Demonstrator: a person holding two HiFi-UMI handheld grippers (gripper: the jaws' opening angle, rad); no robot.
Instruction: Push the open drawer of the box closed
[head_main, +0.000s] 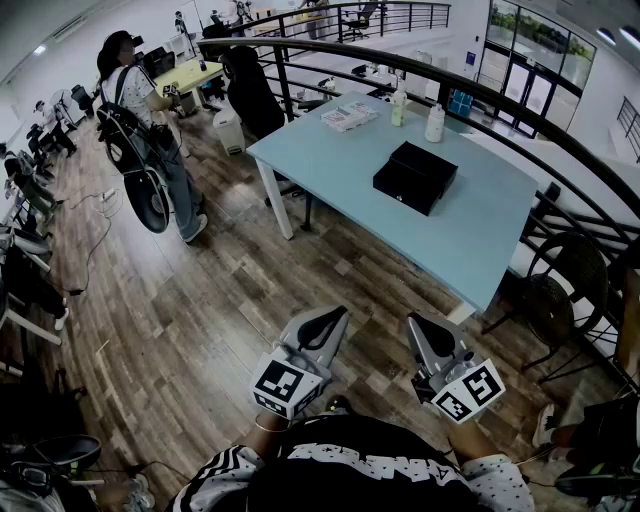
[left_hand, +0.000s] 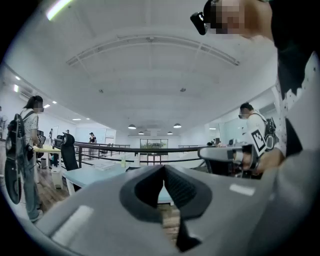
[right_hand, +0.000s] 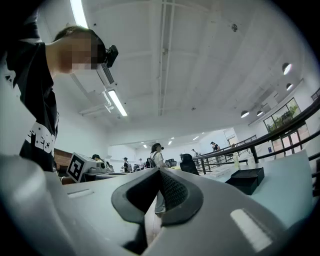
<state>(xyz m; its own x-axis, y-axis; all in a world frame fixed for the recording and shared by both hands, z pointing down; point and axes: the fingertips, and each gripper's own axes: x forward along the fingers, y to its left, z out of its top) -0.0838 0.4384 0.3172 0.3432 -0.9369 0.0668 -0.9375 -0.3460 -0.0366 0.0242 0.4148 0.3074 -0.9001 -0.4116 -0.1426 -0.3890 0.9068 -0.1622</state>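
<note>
The box (head_main: 415, 176) sits on the counter (head_main: 480, 245), with a bottle (head_main: 434, 123) behind it. A person (head_main: 150, 130) stands left of the counter. The left tool (head_main: 329, 319) and right tool (head_main: 421, 326) hang before the counter.

Count on the desk (head_main: 480, 250): one black box (head_main: 415, 177) near the centre, two bottles along the far edge, namely one white bottle (head_main: 434, 123) and one slimmer bottle (head_main: 399, 108), and one flat packet (head_main: 348, 117) near the far left corner. Count of hand-held units: two, one left gripper (head_main: 333, 314) and one right gripper (head_main: 417, 322), each fitted with one marker cube, both off the desk's near edge. Count off the desk's left edge: one black office chair (head_main: 250, 90) and one person with a backpack (head_main: 135, 95).
</note>
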